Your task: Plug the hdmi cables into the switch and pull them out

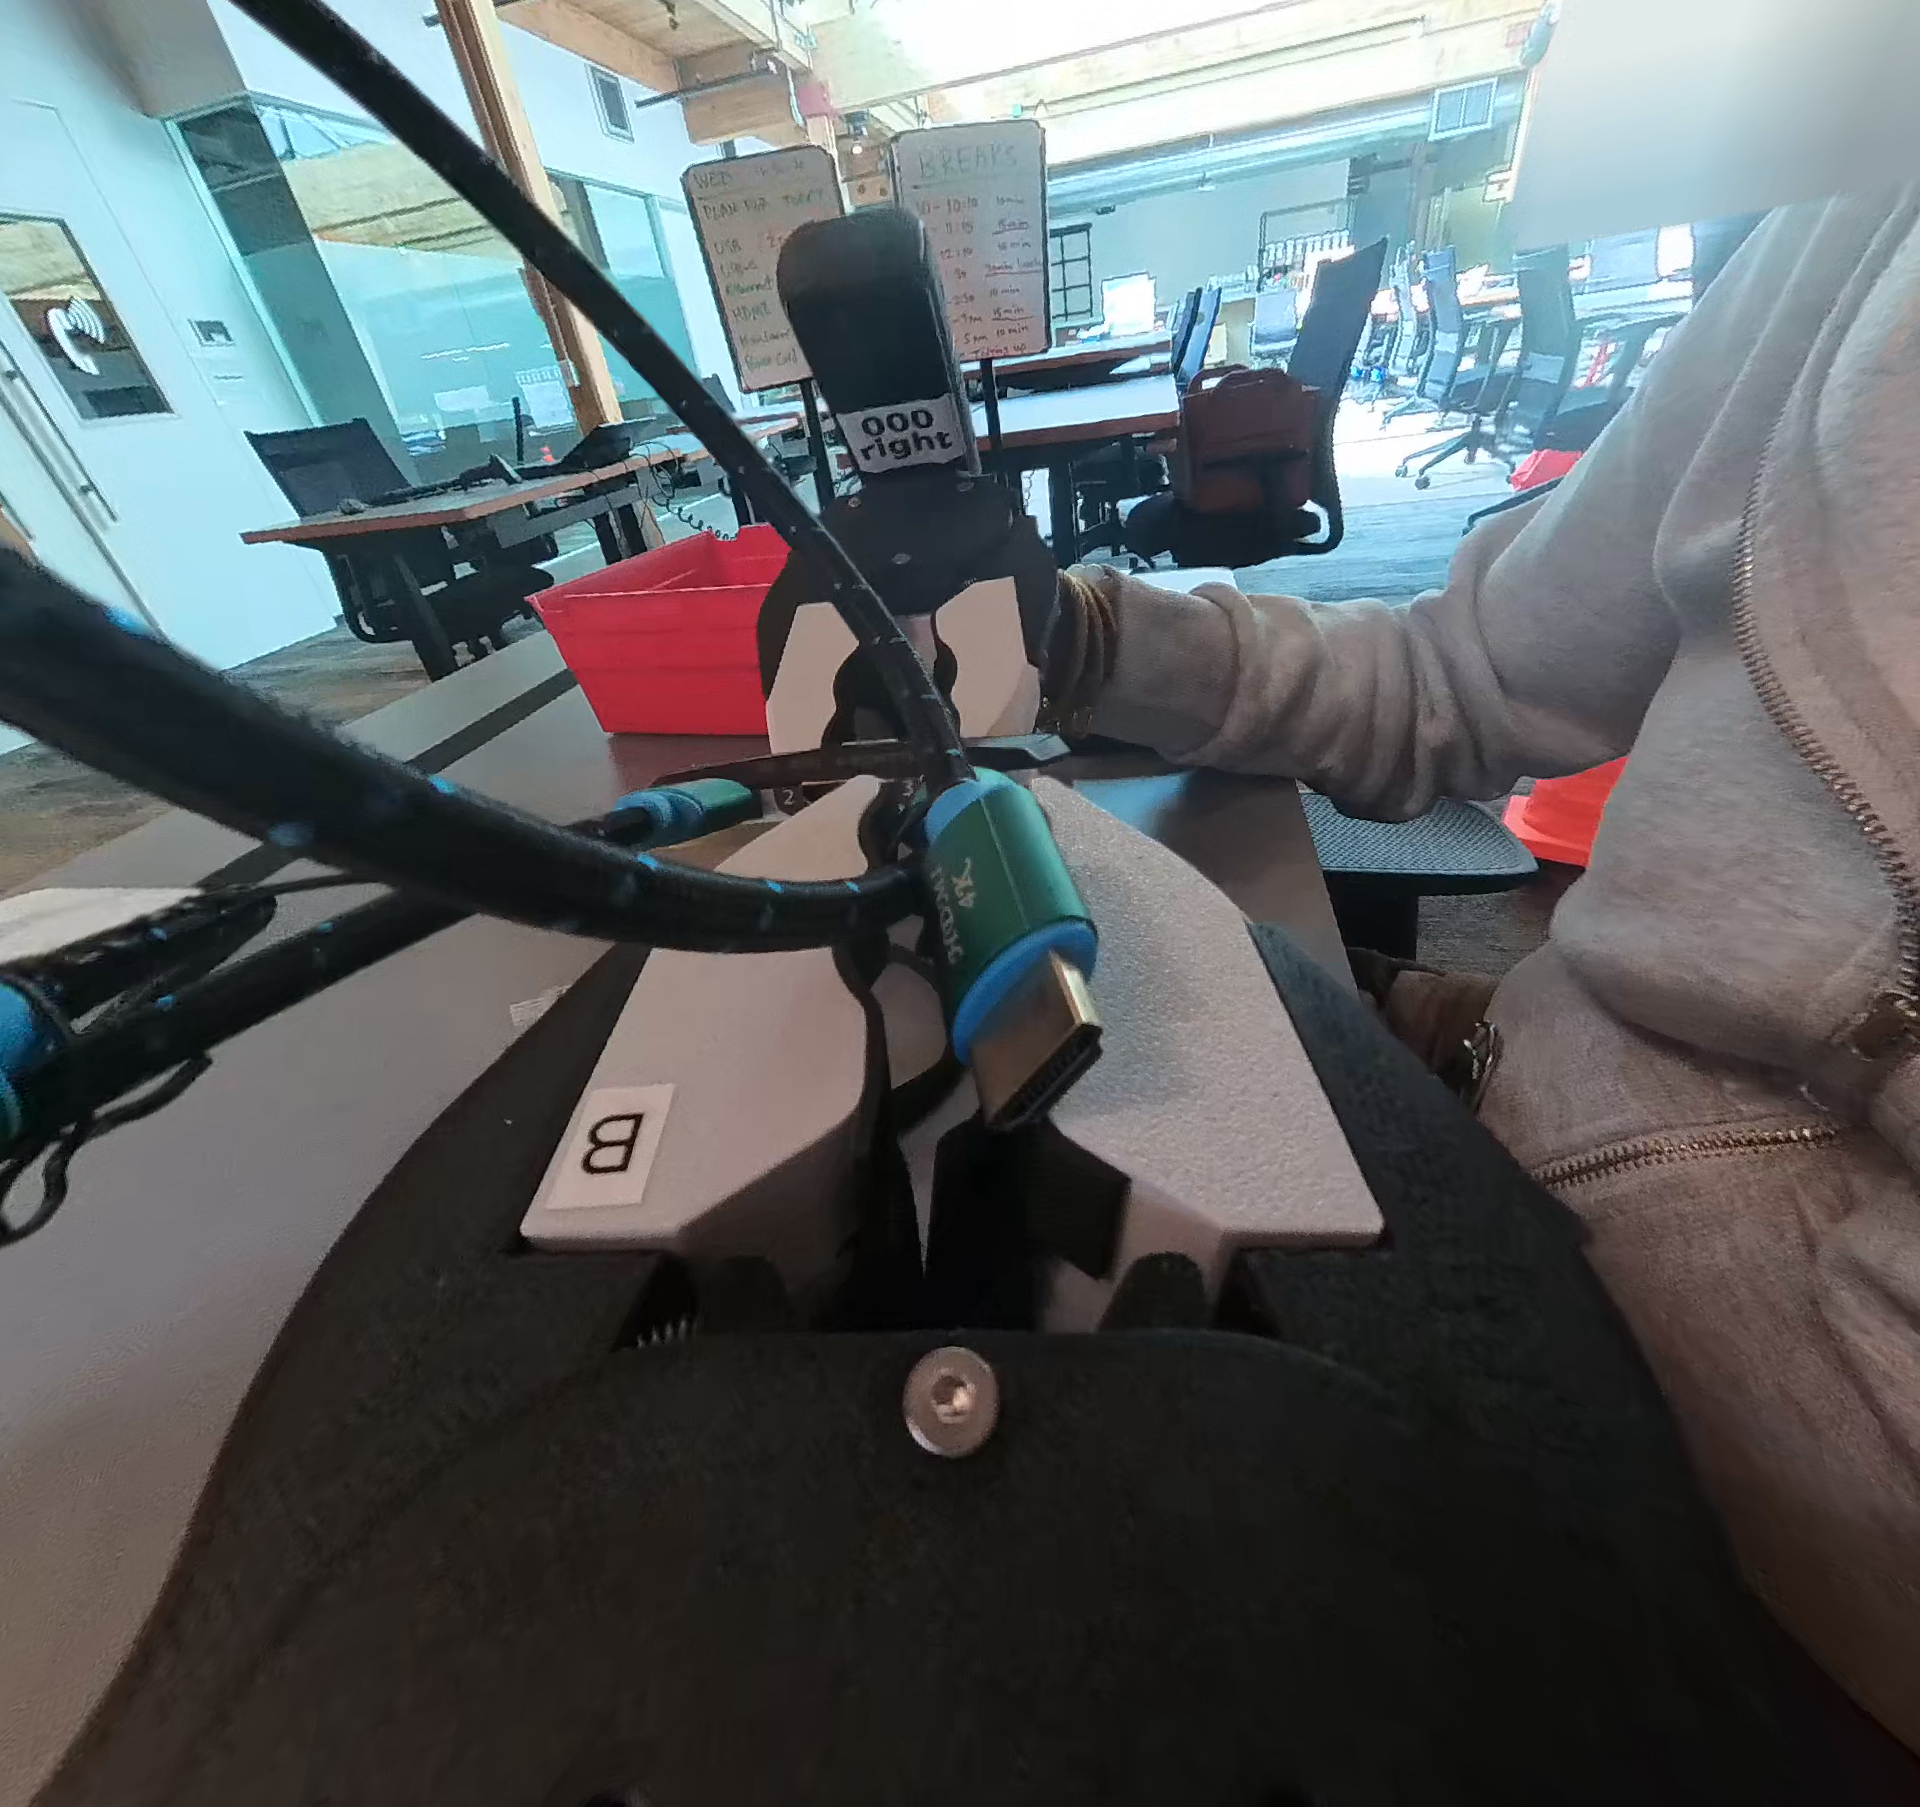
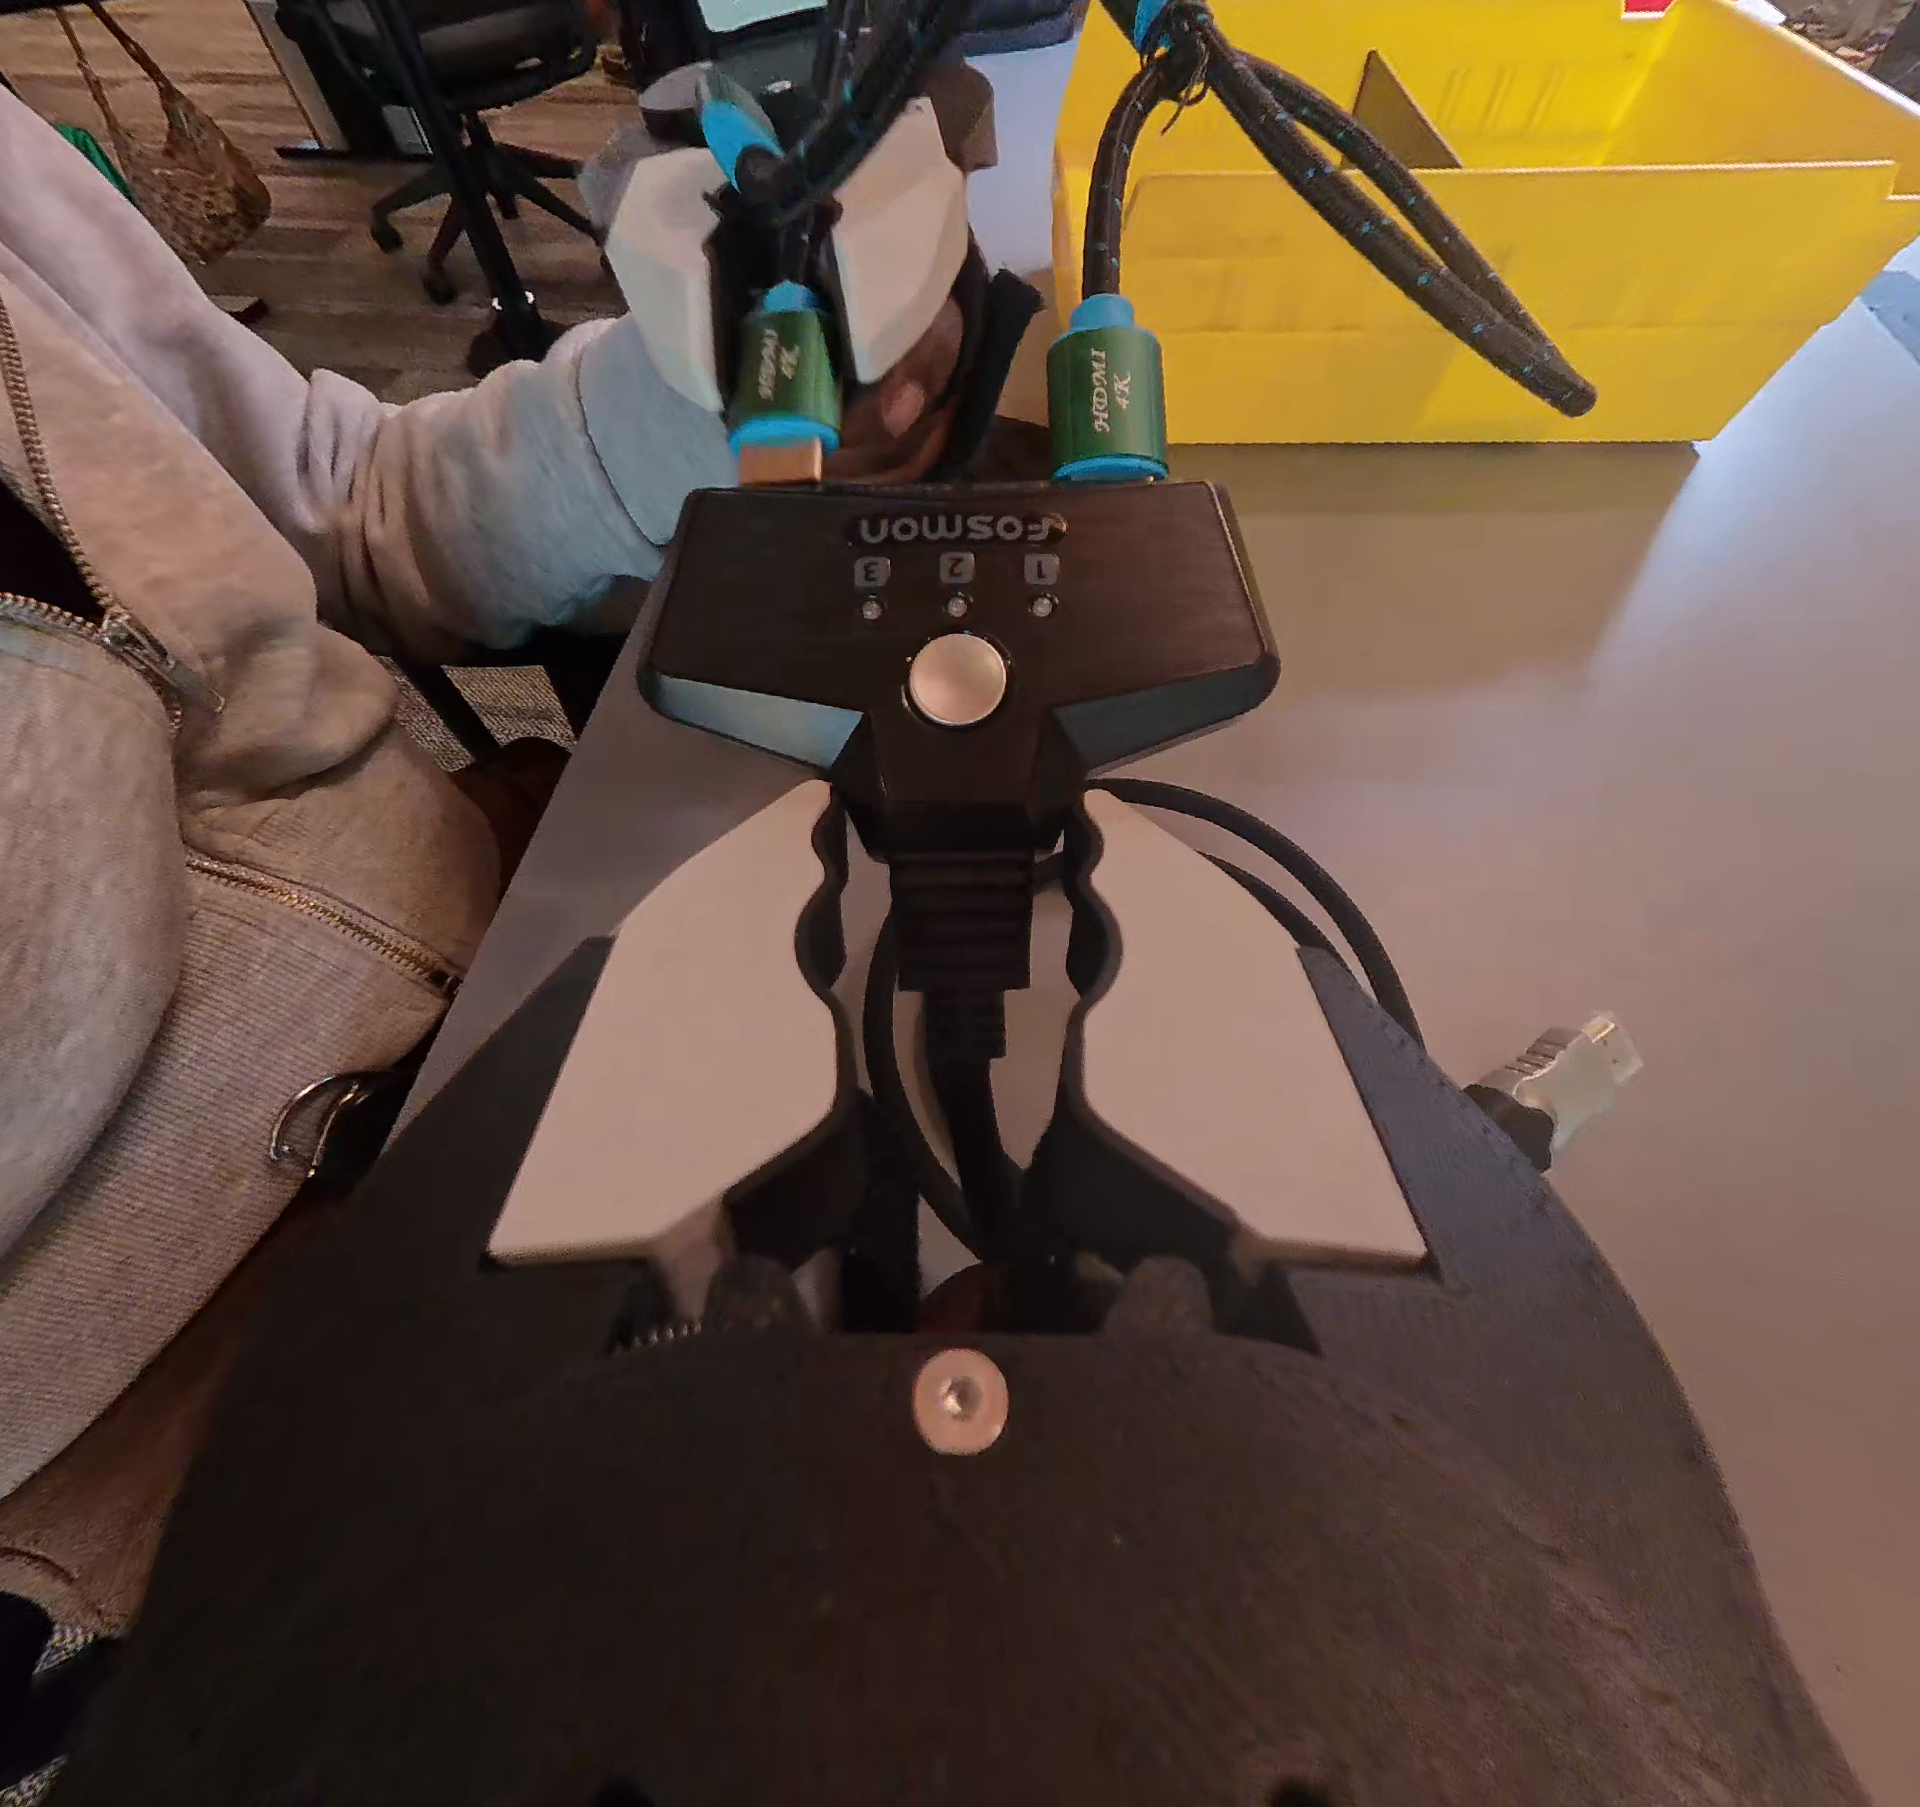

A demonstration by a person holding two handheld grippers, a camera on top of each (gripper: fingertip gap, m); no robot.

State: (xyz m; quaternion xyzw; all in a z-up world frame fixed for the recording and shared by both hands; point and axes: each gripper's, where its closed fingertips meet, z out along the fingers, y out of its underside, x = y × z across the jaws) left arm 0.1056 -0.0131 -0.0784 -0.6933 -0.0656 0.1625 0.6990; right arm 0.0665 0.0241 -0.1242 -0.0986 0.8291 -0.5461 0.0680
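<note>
nearest the lens in the right wrist view, the right gripper (image 2: 958,884) is clamped on the ribbed strain relief at the narrow end of the black hdmi switch (image 2: 961,604), one white finger on each side of it. the switch lies flat on the grey table (image 2: 1558,718), close to the table's edge, with its round silver button (image 2: 957,681) facing up and three small indicator lights above that. its own black lead loops back between the fingers and ends in a loose silver plug (image 2: 1558,1066) lying on the table to the right. at the wide far edge of the switch, one green-and-blue connector (image 2: 1107,396) is seated fully in the right-hand port, its braided cable (image 2: 1101,199) rising in front of the yellow bin (image 2: 1558,230). the left gripper (image 2: 784,303) is closed on a second green-and-blue connector (image 2: 784,386), whose gold tip touches or just enters the left-hand port; how deep it sits cannot be told. in the left wrist view, the left gripper (image 1: 883,843) pinches the braided cable (image 1: 312,791) just behind another green connector (image 1: 1013,936), which rests loose on top of the fingers with its metal tip pointing back towards the camera. beyond it stand a red bin (image 1: 665,645) and a person's grey sleeve (image 1: 1351,656).
</note>
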